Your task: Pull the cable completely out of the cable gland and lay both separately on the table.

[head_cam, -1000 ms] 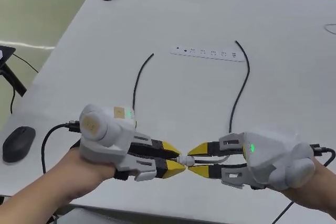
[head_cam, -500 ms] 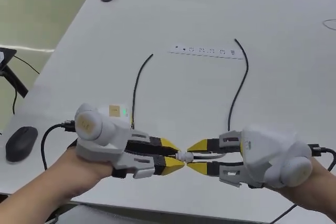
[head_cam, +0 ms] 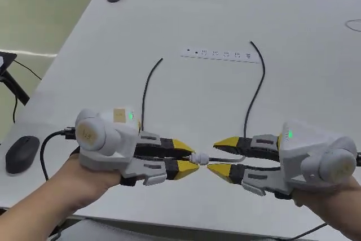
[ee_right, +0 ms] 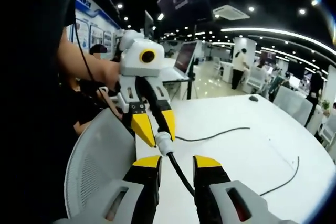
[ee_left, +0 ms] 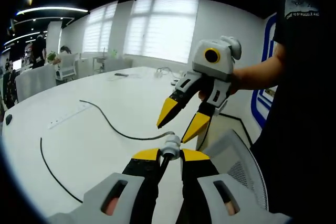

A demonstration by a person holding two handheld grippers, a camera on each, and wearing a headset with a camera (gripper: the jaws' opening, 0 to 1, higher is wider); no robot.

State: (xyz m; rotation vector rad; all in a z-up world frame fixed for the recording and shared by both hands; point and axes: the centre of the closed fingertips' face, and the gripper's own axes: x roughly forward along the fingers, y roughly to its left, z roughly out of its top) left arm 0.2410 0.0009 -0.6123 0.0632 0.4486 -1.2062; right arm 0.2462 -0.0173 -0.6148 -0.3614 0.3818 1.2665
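White plastic, small and rounded, the cable gland [head_cam: 199, 158] sat pinched between the yellow wedge-shaped fingers [head_cam: 181, 169] of my left gripper [head_cam: 190, 159], which were closed tight on it above the near edge of the surface [head_cam: 186, 21]. The thin black cable [head_cam: 256, 91] came out of the gland, passed between the fingers of my right gripper [head_cam: 212, 156], and curved away over the matte pale surface toward a flat white power strip [head_cam: 223, 55]. The right fingers stood spread apart around the cable without pressing on it. A second black cable [head_cam: 146, 86] lay to the left, and a dark mouse [head_cam: 21, 153] rested near the edge.
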